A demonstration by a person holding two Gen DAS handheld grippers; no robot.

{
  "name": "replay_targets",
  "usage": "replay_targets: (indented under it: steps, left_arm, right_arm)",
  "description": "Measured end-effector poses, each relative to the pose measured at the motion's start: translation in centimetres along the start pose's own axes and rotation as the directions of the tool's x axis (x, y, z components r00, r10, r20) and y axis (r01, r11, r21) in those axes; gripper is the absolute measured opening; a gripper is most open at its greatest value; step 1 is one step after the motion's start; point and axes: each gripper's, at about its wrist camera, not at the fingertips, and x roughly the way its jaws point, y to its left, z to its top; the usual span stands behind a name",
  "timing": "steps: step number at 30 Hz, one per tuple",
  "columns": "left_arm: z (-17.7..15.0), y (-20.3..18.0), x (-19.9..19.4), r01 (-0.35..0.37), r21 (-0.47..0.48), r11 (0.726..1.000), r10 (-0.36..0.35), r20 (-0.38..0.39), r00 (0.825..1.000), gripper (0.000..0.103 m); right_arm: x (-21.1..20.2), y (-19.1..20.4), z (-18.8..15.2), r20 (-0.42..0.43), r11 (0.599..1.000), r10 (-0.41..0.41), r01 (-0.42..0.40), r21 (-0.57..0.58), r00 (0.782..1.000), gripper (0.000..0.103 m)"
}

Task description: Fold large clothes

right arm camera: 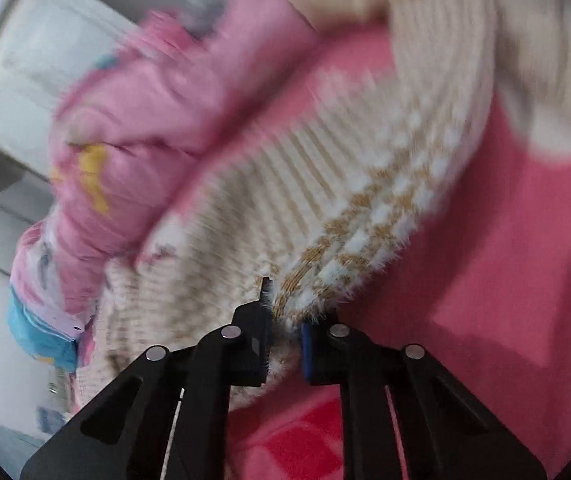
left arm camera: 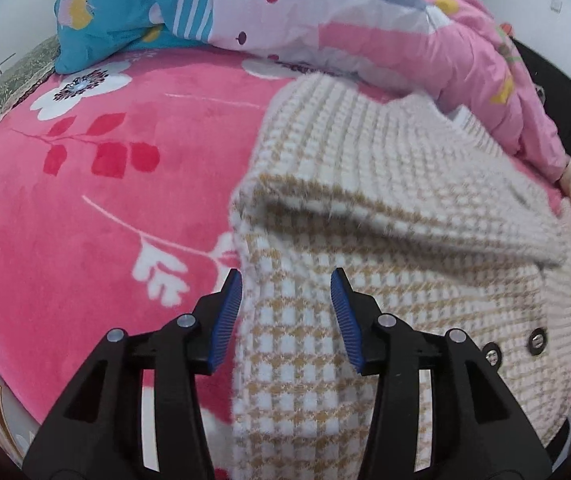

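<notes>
A cream and tan houndstooth knit cardigan [left arm camera: 385, 216] with dark buttons lies on a pink floral blanket [left arm camera: 97, 200], one part folded over the rest. My left gripper [left arm camera: 286, 298] is open just above its near left edge, and the blue pads [left arm camera: 227, 312] stand apart from the knit. In the blurred right wrist view the same cardigan [right arm camera: 325, 184] is lifted off the pink blanket [right arm camera: 485, 260]. My right gripper [right arm camera: 285, 320] is shut on a fuzzy edge of it.
A pink quilt [left arm camera: 465, 52] and a blue and white cartoon pillow [left arm camera: 157, 12] are piled at the far side of the bed. A green patterned cloth [left arm camera: 17, 76] lies at the far left. White furniture [right arm camera: 33, 80] stands beyond the quilt [right arm camera: 157, 120].
</notes>
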Motion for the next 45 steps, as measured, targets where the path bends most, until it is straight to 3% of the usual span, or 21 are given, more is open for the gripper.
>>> replay_targets:
  steps: [3,5,9,12,14,16,20,23,26,29,34,36,39,41,43,45]
  left_arm:
    - [-0.1,0.2,0.2,-0.021,0.006,1.000,0.021,-0.003,1.000,0.044]
    - [-0.2,0.6,0.4,-0.017,-0.005,1.000,0.017,-0.007,1.000,0.044]
    - [-0.3,1.6,1.3,-0.001,-0.043,0.999,-0.001,-0.035,0.999,0.044]
    - [-0.1,1.8,1.1,0.009,-0.030,1.000,-0.010,-0.034,0.999,0.044]
    - [0.3,1.9,0.5,0.012,-0.015,1.000,-0.012,-0.017,1.000,0.044]
    - [0.8,2.1,-0.4,0.019,-0.002,1.000,-0.019,0.006,1.000,0.044]
    - [2.8,2.4,-2.1,0.037,0.006,0.999,-0.037,0.063,0.997,0.049]
    - [6.0,1.8,-2.5,0.055,0.029,0.998,-0.058,0.104,0.993,0.057]
    - [10.2,-0.1,-1.3,0.088,0.054,0.995,-0.093,0.100,0.991,0.064]
    - [14.7,-3.2,1.5,0.148,0.092,0.985,-0.155,0.073,0.985,0.067]
    - [19.5,-7.9,8.9,0.157,0.196,0.968,-0.144,-0.077,0.987,0.070]
    - [20.3,-8.5,11.6,0.124,0.204,0.971,-0.103,-0.110,0.989,0.070]
    - [21.0,-8.6,14.6,0.128,0.204,0.970,-0.103,-0.127,0.986,0.070]
    - [21.1,-8.9,16.4,0.182,0.213,0.960,-0.146,-0.174,0.974,0.070]
    - [20.9,-9.4,17.5,0.196,0.221,0.955,-0.154,-0.193,0.969,0.070]
    - [20.5,-10.1,17.8,0.190,0.256,0.948,-0.145,-0.184,0.972,0.067]
  right_arm:
    - [-3.9,0.3,-0.5,0.036,0.999,0.040,-0.040,-0.008,0.999,0.009]
    - [-4.3,-0.9,-1.6,0.027,1.000,0.023,-0.024,0.014,0.999,0.009]
    - [-0.2,-6.6,-5.2,-0.103,0.982,-0.037,0.056,0.179,0.994,0.010]
    - [0.6,-7.9,-6.5,-0.161,0.977,0.007,0.028,0.212,0.987,0.018]
    - [-1.2,-6.2,-6.0,-0.170,0.989,-0.061,0.082,0.119,0.984,0.050]
    - [-3.7,-3.7,-5.6,-0.153,0.989,-0.147,0.144,-0.029,0.977,0.065]
    - [-7.4,1.7,-5.7,-0.167,0.946,-0.196,0.142,-0.291,0.966,0.065]
    - [-6.8,7.2,-4.9,-0.197,0.895,-0.106,0.007,-0.446,0.975,0.065]
    - [-2.7,12.8,-2.6,-0.256,0.836,-0.003,-0.138,-0.531,0.967,0.071]
    - [4.7,16.5,0.0,-0.362,0.805,0.024,-0.233,-0.546,0.932,0.072]
    - [17.7,18.1,2.9,-0.490,0.844,-0.067,-0.213,-0.492,0.869,0.072]
    - [20.2,17.4,3.0,-0.508,0.848,-0.110,-0.186,-0.496,0.854,0.072]
    - [22.8,17.0,2.6,-0.547,0.837,-0.152,-0.187,-0.514,0.823,0.072]
    - [23.7,17.1,1.9,-0.598,0.831,-0.148,-0.228,-0.507,0.787,0.072]
    - [23.8,17.7,1.2,-0.613,0.799,-0.169,-0.258,-0.544,0.772,0.071]
    - [23.2,18.3,0.0,-0.626,0.754,-0.199,-0.291,-0.589,0.754,0.060]
